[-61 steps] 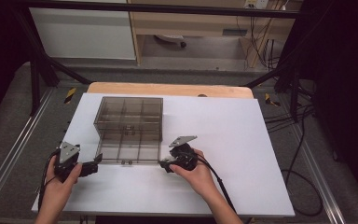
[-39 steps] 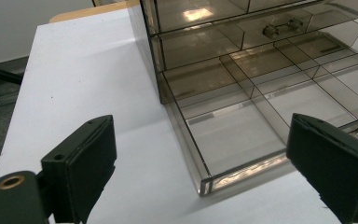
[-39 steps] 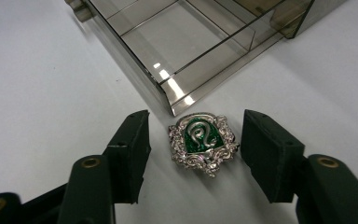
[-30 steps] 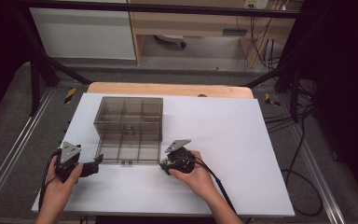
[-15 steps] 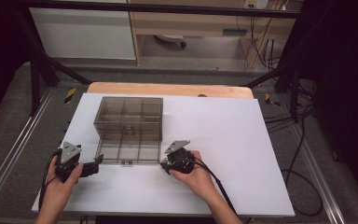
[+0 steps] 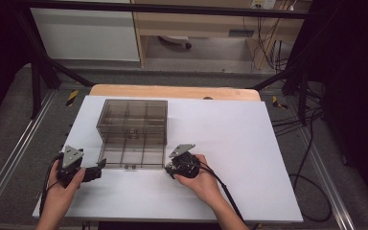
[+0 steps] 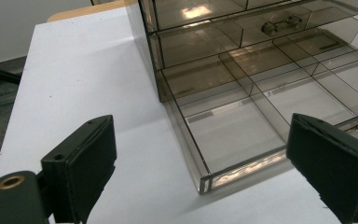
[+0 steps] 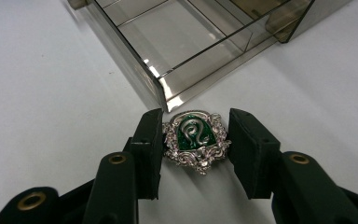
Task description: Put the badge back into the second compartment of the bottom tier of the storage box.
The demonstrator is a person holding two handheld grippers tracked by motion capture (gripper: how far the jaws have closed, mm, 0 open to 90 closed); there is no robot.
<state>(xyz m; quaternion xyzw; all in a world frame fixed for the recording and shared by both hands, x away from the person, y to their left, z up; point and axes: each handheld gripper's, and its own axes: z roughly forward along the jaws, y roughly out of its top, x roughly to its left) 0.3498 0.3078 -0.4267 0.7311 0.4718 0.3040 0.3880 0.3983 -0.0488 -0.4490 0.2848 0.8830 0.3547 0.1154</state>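
The right gripper [image 8: 195, 147] is clamped on a silver badge with a green snake emblem [image 8: 196, 140], its two pads pressed against the badge's left and right edges after having just been closing on it. The badge sits low over the white surface [image 6: 249, 143], just in front of the near right corner of the pulled-out drawer [image 8: 168, 60], with a narrow strip of bare surface between the badge's top edge and the drawer's front wall. The drawer belongs to a smoky clear organizer box [image 6: 133, 115] standing toward the far left of the surface; it sticks out toward the person, and its divided compartments lie open from above. In the high view the right gripper [image 6: 181, 164] sits at the drawer's front right corner and the left gripper [image 6: 93, 171] near its front left corner. The left gripper [image 7: 223, 163] has its jaws wide apart with nothing between the pads; the drawer's near corner edge [image 7: 204, 183] lies ahead in the gap. To the right of the box the surface runs wide and bare to its right edge, and a bare strip also lies between the drawer front and the near edge.
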